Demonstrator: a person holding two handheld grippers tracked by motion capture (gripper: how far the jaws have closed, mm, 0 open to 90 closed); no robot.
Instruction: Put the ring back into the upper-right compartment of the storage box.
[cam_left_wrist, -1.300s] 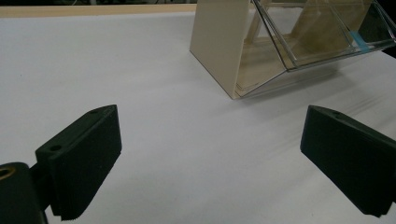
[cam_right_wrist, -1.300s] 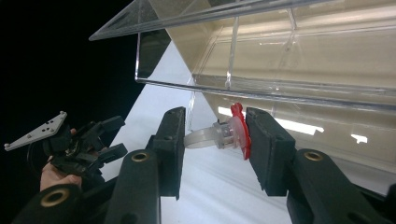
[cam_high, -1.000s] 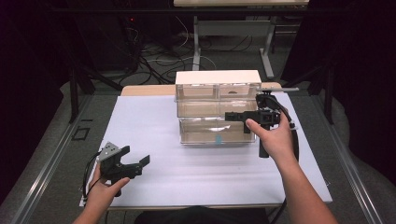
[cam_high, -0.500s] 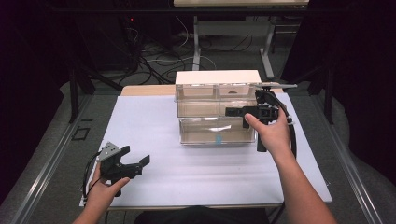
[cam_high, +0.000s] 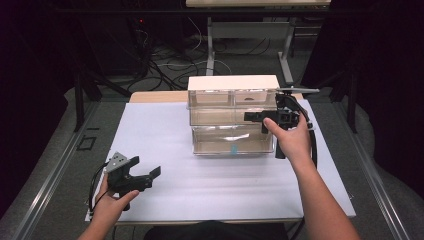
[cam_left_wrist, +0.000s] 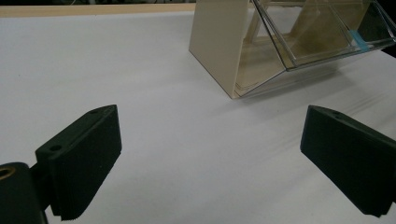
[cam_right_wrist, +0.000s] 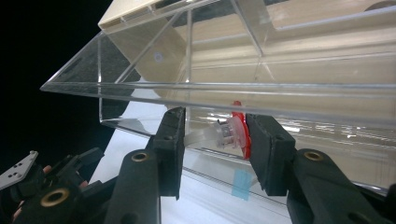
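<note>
A beige cabinet (cam_high: 232, 82) with clear drawers stands at the middle back of the white table (cam_high: 160, 130). My right gripper (cam_high: 251, 116) reaches in from the right at the middle drawer (cam_high: 220, 117). In the right gripper view its jaws (cam_right_wrist: 215, 128) are shut on that drawer's clear handle tab, which carries a red disc (cam_right_wrist: 239, 128). The bottom drawer (cam_high: 232, 142) bears a blue tape mark (cam_high: 234, 149). My left gripper (cam_high: 146, 166) rests low at the front left, open and holding nothing. In the left gripper view (cam_left_wrist: 210, 121) it points over bare table toward the cabinet (cam_left_wrist: 219, 46).
The table's front edge runs just below the left hand. Dark floor with cables and a metal desk frame (cam_high: 250, 30) lies behind the table. A black cable (cam_high: 314, 145) loops from the right gripper beside the cabinet's right side.
The right hand has shifted slightly away from the person, still gripping the handle. The left gripper has stayed put and open.
</note>
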